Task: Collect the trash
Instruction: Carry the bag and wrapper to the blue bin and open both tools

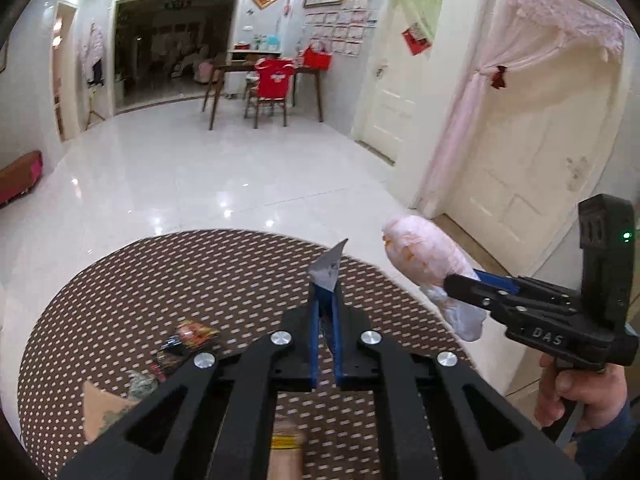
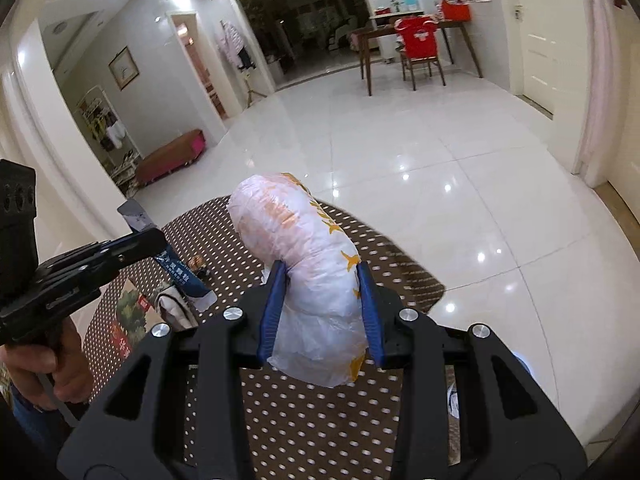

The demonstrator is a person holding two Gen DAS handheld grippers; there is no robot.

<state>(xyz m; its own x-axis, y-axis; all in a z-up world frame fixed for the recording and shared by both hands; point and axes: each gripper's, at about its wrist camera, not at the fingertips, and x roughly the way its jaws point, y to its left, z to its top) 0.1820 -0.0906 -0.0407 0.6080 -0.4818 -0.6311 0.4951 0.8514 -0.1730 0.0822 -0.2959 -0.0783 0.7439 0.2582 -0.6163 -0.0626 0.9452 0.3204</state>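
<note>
In my right gripper (image 2: 322,312) I hold a crumpled, sausage-shaped bundle of white plastic bag with orange print (image 2: 308,264), puffed and wrinkled, its upper end sticking up past the blue pads (image 2: 272,312), which press on its waist from both sides, jaws partway closed around it. My left gripper (image 1: 325,300) is pinched nearly flat on a thin blue-and-white foil wrapper (image 1: 328,270), whose pointed torn end stands above the fingertips. Both pieces hang above the round brown table with a white-dotted cloth (image 1: 224,280). On that cloth still lie a dark red-and-black snack packet (image 1: 184,344) and a tan carton with a green picture (image 2: 130,312). Beyond, glossy white floor tiles (image 1: 224,160) run to a wooden dining table (image 1: 240,68) and a chair draped in red (image 1: 274,80).
</note>
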